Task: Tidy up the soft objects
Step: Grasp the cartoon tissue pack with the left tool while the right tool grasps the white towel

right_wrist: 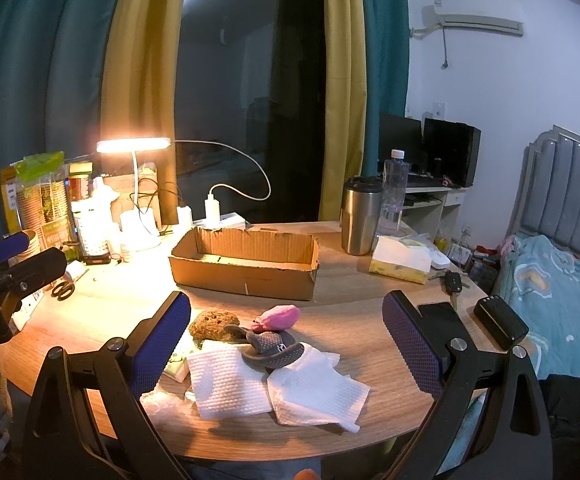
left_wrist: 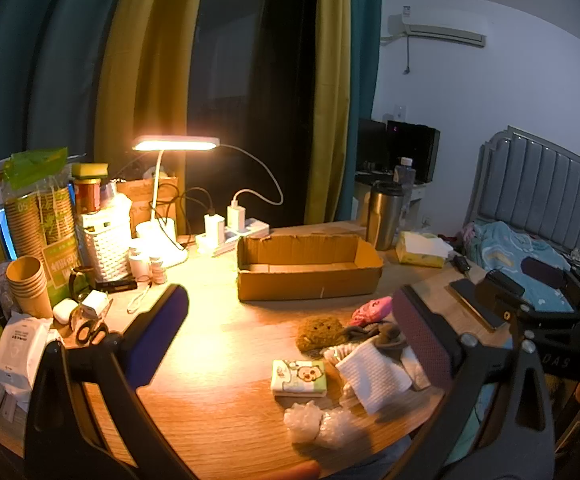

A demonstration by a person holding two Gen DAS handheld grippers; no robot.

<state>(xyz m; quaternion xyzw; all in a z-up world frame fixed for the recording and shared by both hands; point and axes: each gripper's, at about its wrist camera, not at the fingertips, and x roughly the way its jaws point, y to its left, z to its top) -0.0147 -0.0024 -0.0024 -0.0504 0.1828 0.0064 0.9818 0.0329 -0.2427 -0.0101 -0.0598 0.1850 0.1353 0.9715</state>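
Observation:
An open cardboard box (left_wrist: pixel 309 276) (right_wrist: pixel 246 264) stands mid-table. In front of it lie soft things: a brown sponge (left_wrist: pixel 318 332) (right_wrist: pixel 212 326), a pink plush (left_wrist: pixel 371 310) (right_wrist: pixel 278 317), a grey sock (left_wrist: pixel 385 336) (right_wrist: pixel 274 346), white paper towels (left_wrist: pixel 373 380) (right_wrist: pixel 230 384), a tissue pack (left_wrist: pixel 298 378) and bubble wrap (left_wrist: pixel 321 426). My left gripper (left_wrist: pixel 290 344) is open and empty above the pile's left side. My right gripper (right_wrist: pixel 286 340) is open and empty, straddling the pile from above.
A lit desk lamp (left_wrist: pixel 176 144), paper cups (left_wrist: pixel 28 284), a wicker basket (left_wrist: pixel 108 240), scissors (left_wrist: pixel 90 330) and chargers crowd the table's left. A steel tumbler (right_wrist: pixel 359 216), water bottle (right_wrist: pixel 393 192), tissue box (right_wrist: pixel 399 260), keys and phone sit right. A bed (right_wrist: pixel 561 300) lies beyond.

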